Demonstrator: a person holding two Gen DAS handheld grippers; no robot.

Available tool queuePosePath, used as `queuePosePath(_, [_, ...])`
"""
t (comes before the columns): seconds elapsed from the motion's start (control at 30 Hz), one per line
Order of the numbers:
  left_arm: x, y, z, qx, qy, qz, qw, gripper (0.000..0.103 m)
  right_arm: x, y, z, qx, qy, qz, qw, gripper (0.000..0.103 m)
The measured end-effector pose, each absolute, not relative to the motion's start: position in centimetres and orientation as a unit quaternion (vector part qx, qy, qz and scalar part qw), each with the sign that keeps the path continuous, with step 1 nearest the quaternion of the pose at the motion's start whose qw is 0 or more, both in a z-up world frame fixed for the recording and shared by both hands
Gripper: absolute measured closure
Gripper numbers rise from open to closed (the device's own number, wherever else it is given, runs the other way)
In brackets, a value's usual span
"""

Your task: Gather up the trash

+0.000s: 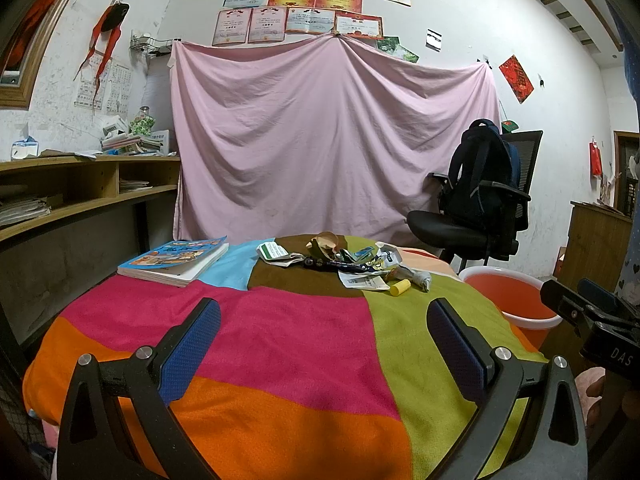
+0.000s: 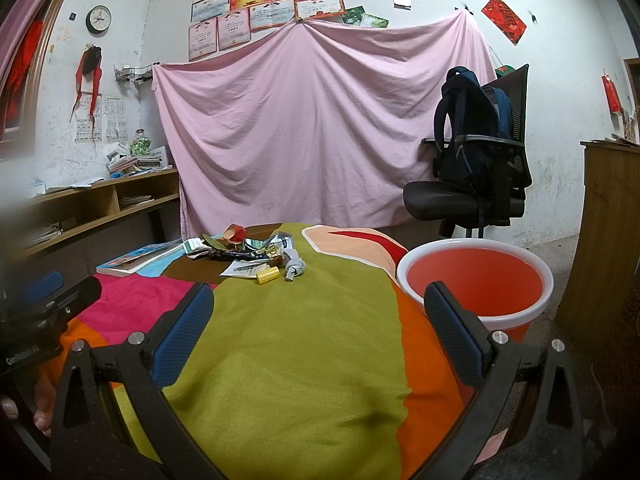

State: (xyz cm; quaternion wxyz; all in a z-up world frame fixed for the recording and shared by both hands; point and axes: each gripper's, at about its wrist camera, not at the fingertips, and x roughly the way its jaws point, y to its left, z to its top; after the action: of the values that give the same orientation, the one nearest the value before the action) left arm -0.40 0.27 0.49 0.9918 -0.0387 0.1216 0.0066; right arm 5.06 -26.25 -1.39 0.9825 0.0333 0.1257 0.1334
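Trash: left view, heaped at the blanket's far end, right of the book.
Left gripper: fingers wide, empty, above the blanket.
Bucket: right view, just beside the blanket's right edge.
Right gripper: fingers wide, empty, near the bucket.

Trash pile nr orange bucket

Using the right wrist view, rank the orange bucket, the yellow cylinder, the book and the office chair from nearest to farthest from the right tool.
1. Orange bucket, just right of the right tool.
2. Yellow cylinder, ahead on the blanket, by the trash pile.
3. Book, far left on the blanket.
4. Office chair, behind the bucket, by the wall.
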Motion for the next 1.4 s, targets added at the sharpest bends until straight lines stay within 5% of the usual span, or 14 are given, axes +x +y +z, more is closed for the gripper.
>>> queuePosePath(1.4, [-0.32,0.27,0.44,-0.040,0.122,0.007,0.992,0.002,5.04,-25.99,-1.52,0.034,0.129,0.134,0.982,0.000])
